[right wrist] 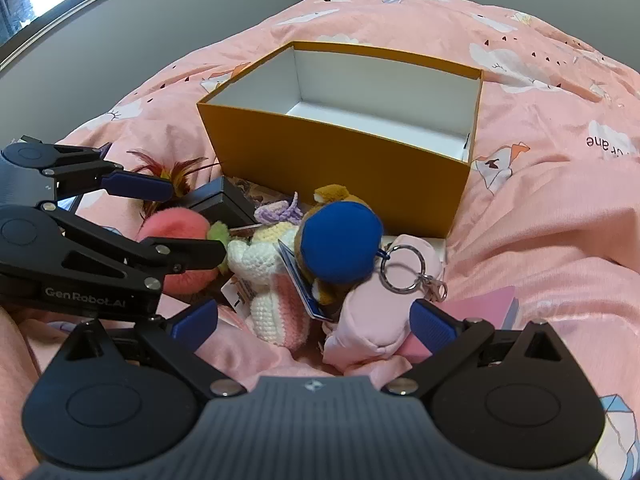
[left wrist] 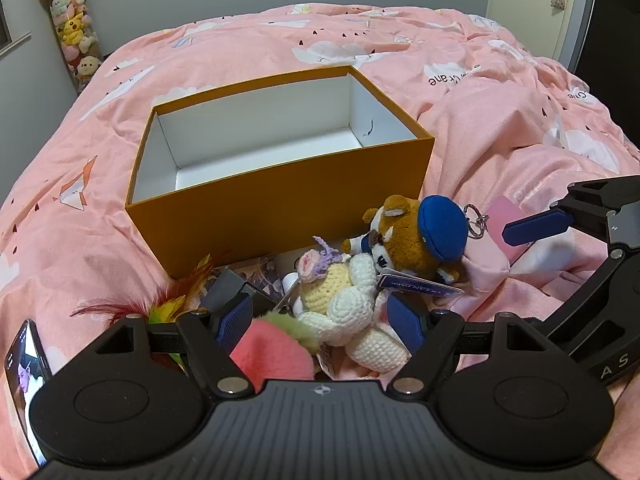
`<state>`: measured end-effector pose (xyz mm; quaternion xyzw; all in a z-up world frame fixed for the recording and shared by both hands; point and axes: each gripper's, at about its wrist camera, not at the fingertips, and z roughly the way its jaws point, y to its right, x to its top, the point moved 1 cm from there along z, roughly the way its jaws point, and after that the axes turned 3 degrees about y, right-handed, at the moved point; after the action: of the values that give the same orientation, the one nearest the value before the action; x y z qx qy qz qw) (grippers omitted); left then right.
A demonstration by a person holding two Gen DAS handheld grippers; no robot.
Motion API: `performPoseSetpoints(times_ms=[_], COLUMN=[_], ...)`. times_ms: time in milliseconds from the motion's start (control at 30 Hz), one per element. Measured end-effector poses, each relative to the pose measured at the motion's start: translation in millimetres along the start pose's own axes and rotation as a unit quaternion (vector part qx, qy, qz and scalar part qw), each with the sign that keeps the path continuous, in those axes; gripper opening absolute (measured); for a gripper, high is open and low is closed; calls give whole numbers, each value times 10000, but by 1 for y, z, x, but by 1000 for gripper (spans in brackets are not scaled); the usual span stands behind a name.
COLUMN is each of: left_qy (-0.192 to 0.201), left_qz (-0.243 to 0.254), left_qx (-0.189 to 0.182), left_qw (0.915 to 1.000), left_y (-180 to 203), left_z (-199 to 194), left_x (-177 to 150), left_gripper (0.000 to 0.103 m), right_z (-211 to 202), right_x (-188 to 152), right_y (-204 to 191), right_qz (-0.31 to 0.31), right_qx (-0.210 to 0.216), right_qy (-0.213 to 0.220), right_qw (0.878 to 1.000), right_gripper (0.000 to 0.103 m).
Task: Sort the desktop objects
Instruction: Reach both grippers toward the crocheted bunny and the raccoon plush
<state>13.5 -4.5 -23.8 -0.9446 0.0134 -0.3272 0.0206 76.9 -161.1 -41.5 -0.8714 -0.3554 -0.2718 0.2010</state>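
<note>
Hovering over the toy pile on the pink bed quilt point(left wrist: 480, 92), the left gripper point(left wrist: 320, 322) stands spread around the white crocheted doll point(left wrist: 352, 312), holding nothing. The right gripper point(right wrist: 316, 322), also wide apart, flanks the pale pink plush point(right wrist: 372, 320). Just ahead of both, the empty orange cardboard box point(left wrist: 280, 216) sits open-topped, likely to receive them.

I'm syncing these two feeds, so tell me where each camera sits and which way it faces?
Left wrist: on the left gripper, facing the crocheted doll and orange box; the right gripper enters at right.
Right wrist: on the right gripper, facing the pink plush; the left gripper enters at left.
Shared: box, doll, blue-capped plush.
</note>
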Motion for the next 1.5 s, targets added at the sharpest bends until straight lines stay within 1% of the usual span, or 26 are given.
performPoseSetpoints(times_ms=[867,967,1067,1200,1233,1267,1300,1333,1367,1400,1433,1500], left_qy=[-3,17,118,246,272,290,278,245,214,198,175,108], left_qz=[-7,-15,-71,-242,-287,-319,-319,-310,-312,-337,-366,-381], left_qx=[-14,-24,-88,-178,-171,-175,-195,-231,-279,-314,-339,-381], left_qw=[10000,10000,9999,9992,9991,9989,9989,9989,9989,9987,9986,9985], left_y=[2,3,0,-11,-14,-16,-19,-22,-24,-28,-30,-34], left_z=[1,2,-2,-8,-10,-11,-11,-12,-11,-12,-12,-10], left_x=[-1,-1,-2,0,1,2,2,3,4,4,5,5], left_gripper=[87,87,87,80,80,77,71,68,60,54,51,43], right_z=[6,6,3,-4,-6,-6,-6,-6,-6,-5,-5,-5], right_x=[-2,-2,-2,3,4,6,7,9,11,12,13,15], right_y=[2,2,1,3,4,5,7,9,12,14,16,18], right_qz=[70,43,2,-67,-78,-83,-77,-53,-17,17,23,-27], right_qx=[16,11,10,-28,-56,-74,-81,-75,-59,-52,-65,-116], right_qy=[-130,-111,-42,141,180,193,189,187,176,152,141,146], right_qw=[9999,9999,10000,9999,9998,9998,9998,9998,9998,9999,9999,9998], right_gripper=[102,102,102,98,93,87,85,80,73,69,65,62])
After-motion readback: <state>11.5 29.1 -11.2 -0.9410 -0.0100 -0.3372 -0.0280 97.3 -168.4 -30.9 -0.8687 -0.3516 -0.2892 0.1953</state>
